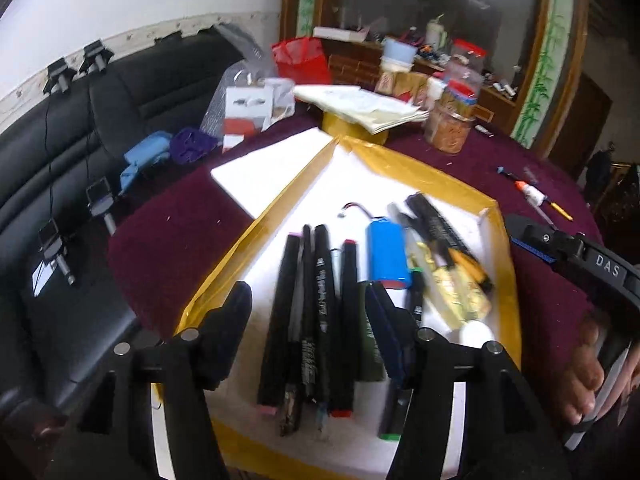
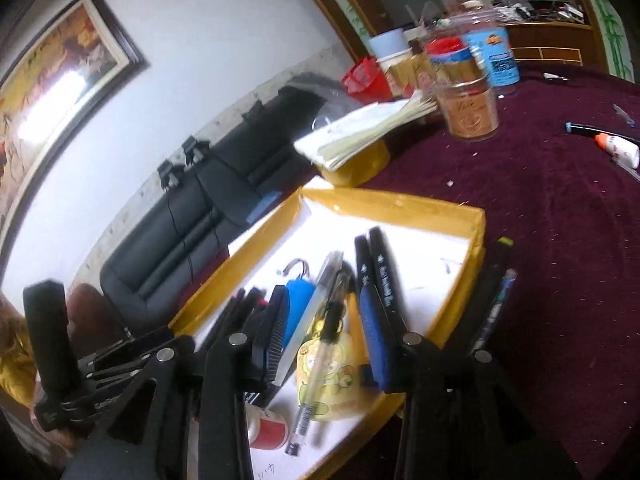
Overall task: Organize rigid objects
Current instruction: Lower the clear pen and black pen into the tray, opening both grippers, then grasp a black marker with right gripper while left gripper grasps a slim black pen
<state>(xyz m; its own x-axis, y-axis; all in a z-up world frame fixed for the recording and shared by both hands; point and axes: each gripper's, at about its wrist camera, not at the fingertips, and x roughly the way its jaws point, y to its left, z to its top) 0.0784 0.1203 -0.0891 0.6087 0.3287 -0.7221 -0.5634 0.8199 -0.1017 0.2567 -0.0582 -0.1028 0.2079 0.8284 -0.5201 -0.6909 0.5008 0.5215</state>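
Observation:
A white tray with yellow taped rim (image 1: 404,168) (image 2: 400,204) lies on the maroon tablecloth. In it lie several black markers (image 1: 316,312), a blue battery cylinder (image 1: 388,254) (image 2: 298,304), a clear pen (image 2: 320,352) and a yellow cartoon packet (image 1: 460,292) (image 2: 332,376). My left gripper (image 1: 312,320) hovers open over the markers, holding nothing. My right gripper (image 2: 324,332) hovers open over the pen and packet, empty. Two black markers (image 2: 380,272) lie by its right finger.
Two pens (image 2: 496,296) lie on the cloth outside the tray's right rim. Plastic jars (image 1: 452,120) (image 2: 468,96), a paper stack on a yellow tin (image 1: 360,108) (image 2: 360,136), a glue tube and pens (image 1: 532,196) (image 2: 616,146) stand behind. A black sofa (image 1: 60,168) is at left.

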